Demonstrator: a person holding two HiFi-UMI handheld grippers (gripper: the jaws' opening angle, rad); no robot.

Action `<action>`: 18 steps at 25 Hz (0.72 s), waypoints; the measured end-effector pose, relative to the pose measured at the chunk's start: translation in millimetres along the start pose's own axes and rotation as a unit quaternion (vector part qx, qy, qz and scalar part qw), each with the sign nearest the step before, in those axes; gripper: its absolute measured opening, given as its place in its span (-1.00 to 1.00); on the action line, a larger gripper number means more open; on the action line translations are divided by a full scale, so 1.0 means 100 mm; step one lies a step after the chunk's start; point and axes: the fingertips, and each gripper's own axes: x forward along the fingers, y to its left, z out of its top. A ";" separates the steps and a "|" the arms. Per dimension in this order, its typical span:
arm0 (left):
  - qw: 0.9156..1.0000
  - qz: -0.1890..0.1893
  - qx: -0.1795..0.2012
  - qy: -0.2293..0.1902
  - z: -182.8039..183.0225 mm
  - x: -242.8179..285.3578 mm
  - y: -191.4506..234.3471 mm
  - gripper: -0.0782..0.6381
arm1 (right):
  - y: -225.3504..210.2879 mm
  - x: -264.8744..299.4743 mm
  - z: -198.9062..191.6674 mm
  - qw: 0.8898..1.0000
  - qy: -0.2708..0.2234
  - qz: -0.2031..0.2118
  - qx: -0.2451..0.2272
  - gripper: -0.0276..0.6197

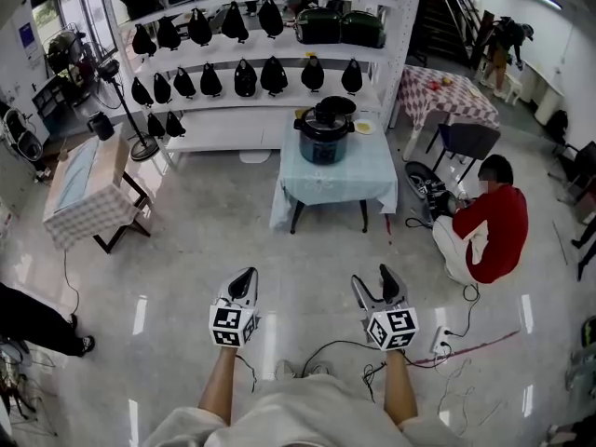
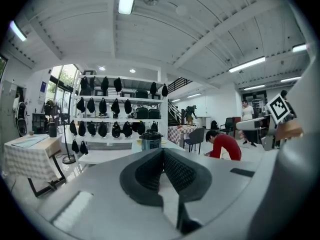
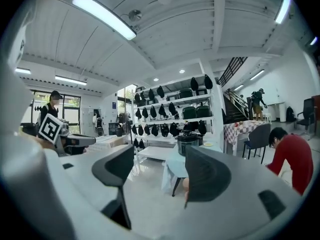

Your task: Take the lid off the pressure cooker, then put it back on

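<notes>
The left hand-held gripper (image 1: 245, 279) has its jaws pressed together on nothing, and the right hand-held gripper (image 1: 375, 282) stands wide and empty. Both are above the glossy grey floor (image 1: 186, 236), well apart from the dark round pressure cooker (image 1: 324, 140). Its black lid (image 1: 333, 110) is on, and it sits on the pale-blue-clothed bench (image 1: 358, 173).

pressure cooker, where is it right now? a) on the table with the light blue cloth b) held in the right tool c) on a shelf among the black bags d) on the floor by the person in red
A: the pressure cooker stands on the light blue cloth that covers the small table.
</notes>
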 end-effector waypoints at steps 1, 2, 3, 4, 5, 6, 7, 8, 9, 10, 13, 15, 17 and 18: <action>1.000 -0.001 0.001 0.001 0.00 0.02 -0.02 -0.76 | -0.01 0.00 -0.01 1.000 0.001 0.002 0.002 0.01; 1.000 -0.001 0.001 0.001 0.00 0.04 -0.03 -0.76 | -0.02 0.00 -0.02 1.000 0.002 0.004 0.002 0.01; 1.000 -0.001 0.001 0.002 -0.01 0.05 -0.05 -0.76 | -0.03 -0.01 -0.03 1.000 0.004 0.005 0.002 0.01; 1.000 -0.001 0.002 0.004 -0.02 0.07 -0.07 -0.76 | -0.05 -0.02 -0.04 1.000 0.005 0.005 0.002 0.01; 1.000 -0.001 0.002 0.005 -0.02 0.08 -0.09 -0.76 | -0.07 -0.03 -0.05 1.000 0.006 0.004 0.001 0.01; 1.000 -0.001 0.002 0.005 -0.03 0.10 -0.10 -0.76 | -0.09 -0.04 -0.05 1.000 0.006 0.004 0.001 0.01; 1.000 -0.001 0.002 0.006 -0.03 0.12 -0.12 -0.76 | -0.12 -0.04 -0.06 1.000 0.006 0.004 0.000 0.01; 1.000 -0.001 0.002 0.006 -0.02 0.14 -0.14 -0.76 | -0.15 -0.04 -0.05 1.000 0.006 0.003 -0.001 0.01; 1.000 -0.001 0.002 0.006 -0.02 0.18 -0.15 -0.76 | -0.19 -0.03 -0.05 1.000 0.007 0.002 -0.002 0.01; 1.000 -0.001 0.002 0.007 -0.02 0.21 -0.18 -0.76 | -0.23 -0.02 -0.06 1.000 0.007 0.002 -0.003 0.00; 1.000 -0.001 0.003 0.010 -0.02 0.34 -0.26 -0.76 | -0.37 0.00 -0.07 1.000 0.008 0.002 -0.002 0.00; 1.000 0.001 0.003 0.011 -0.01 0.43 -0.33 -0.76 | -0.48 0.03 -0.07 1.000 0.008 0.005 0.000 0.00; 1.000 0.004 0.004 0.012 0.02 0.53 -0.39 -0.76 | -0.58 0.07 -0.07 1.000 0.008 0.009 0.003 0.00; 1.000 0.005 0.004 0.013 0.04 0.58 -0.42 -0.76 | -0.62 0.09 -0.07 1.000 0.009 0.011 0.004 0.00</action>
